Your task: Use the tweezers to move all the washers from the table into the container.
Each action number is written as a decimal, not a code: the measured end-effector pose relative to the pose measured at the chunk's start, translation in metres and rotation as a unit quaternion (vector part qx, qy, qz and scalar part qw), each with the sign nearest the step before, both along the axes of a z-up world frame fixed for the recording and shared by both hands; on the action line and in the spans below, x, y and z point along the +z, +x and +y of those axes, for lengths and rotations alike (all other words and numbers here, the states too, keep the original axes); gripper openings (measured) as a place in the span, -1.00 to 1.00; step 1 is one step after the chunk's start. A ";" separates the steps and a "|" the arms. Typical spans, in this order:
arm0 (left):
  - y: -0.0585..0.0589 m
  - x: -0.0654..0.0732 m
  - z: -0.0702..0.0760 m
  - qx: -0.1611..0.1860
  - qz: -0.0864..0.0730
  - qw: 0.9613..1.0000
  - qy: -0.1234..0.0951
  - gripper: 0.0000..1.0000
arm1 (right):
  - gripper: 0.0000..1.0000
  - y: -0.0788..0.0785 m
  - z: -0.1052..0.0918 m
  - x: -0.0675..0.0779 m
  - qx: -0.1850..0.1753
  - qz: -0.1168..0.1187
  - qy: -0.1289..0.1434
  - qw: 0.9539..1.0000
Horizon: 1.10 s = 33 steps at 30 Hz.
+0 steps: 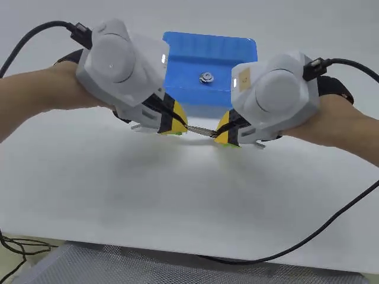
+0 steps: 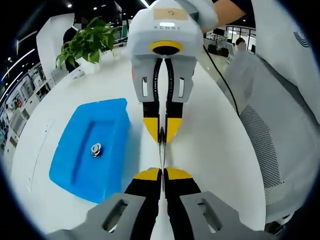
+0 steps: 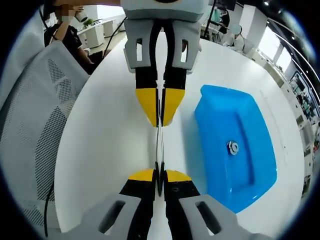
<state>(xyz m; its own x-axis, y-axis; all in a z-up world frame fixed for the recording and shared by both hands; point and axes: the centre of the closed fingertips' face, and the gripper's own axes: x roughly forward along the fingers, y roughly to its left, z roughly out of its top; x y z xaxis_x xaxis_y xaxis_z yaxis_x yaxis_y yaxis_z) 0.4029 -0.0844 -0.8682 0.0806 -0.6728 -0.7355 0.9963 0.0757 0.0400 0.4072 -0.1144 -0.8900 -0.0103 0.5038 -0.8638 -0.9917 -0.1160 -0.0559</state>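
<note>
Center frame, head view: left gripper (image 1: 177,126) and right gripper (image 1: 225,135) both clamp tweezers (image 1: 201,131), ends buried in jaws. Arms read as one thin line, pressed together; whether tips pinch anything, cannot tell. Washer (image 1: 206,77) lies in blue container (image 1: 237,50), upper middle.

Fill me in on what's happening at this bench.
A person holds a gripper in each hand above the white table. The left gripper and the right gripper face each other tip to tip. Both are shut on the same thin metal tweezers, one at each end, so it bridges the gap between them. Just beyond them sits a blue container with one washer lying in it.
</note>
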 end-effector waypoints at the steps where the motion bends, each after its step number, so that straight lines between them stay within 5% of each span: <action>1: 0.000 -0.001 0.000 0.000 0.001 1.000 0.001 -0.88 | -0.87 0.001 0.000 0.000 -0.001 0.001 0.000 1.000; 11: 0.008 -0.019 0.001 0.015 -0.008 1.000 0.012 -0.88 | -0.87 0.007 -0.002 0.000 -0.011 0.003 -0.004 1.000; 17: 0.012 -0.014 -0.001 0.028 -0.007 1.000 -0.007 -0.87 | -0.86 0.009 -0.005 -0.001 -0.009 -0.006 -0.013 1.000; 29: 0.011 -0.014 0.002 0.023 -0.012 1.000 0.011 -0.86 | -0.78 0.012 -0.004 -0.001 -0.003 -0.019 -0.016 1.000; 33: 0.010 -0.015 0.004 0.022 -0.001 1.000 0.018 -0.86 | -0.78 0.011 -0.004 -0.001 -0.003 -0.015 -0.019 1.000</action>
